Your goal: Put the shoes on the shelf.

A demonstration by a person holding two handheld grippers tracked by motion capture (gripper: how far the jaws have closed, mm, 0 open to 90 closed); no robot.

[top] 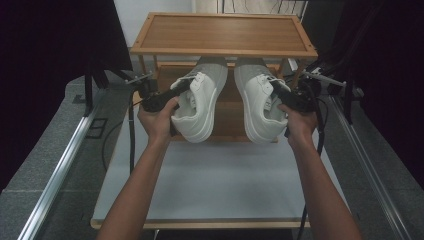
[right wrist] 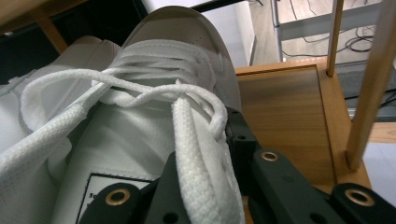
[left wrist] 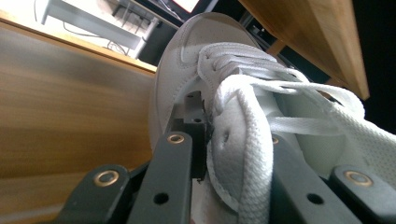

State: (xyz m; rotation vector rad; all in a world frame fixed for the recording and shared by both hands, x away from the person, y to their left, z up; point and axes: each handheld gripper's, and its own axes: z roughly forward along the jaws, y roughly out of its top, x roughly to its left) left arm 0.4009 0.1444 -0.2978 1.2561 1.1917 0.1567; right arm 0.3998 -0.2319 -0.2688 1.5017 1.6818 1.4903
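Two white sneakers held above the counter (top: 215, 185), before the wooden shoe rack (top: 225, 32). Left tool (top: 172, 95) clamps the left sneaker (top: 200, 107); right tool (top: 281, 95) clamps the right sneaker (top: 257, 107). Both long axes run toward the rack, toes pointing away from the person.

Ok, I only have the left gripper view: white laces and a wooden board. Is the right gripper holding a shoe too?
Observer: Yes. The right gripper is shut on the right shoe, its jaws clamping the side wall by the laces.
Operator: Where are both shoes relative to the rack?
Observer: Side by side in the air in front of the wooden shoe rack, toes reaching under its top shelf; the left shoe hangs from the left gripper.
Operator: Are they resting on anything?
Observer: Their heels hang above the white table; whether the toes touch the lower shelf I cannot tell.
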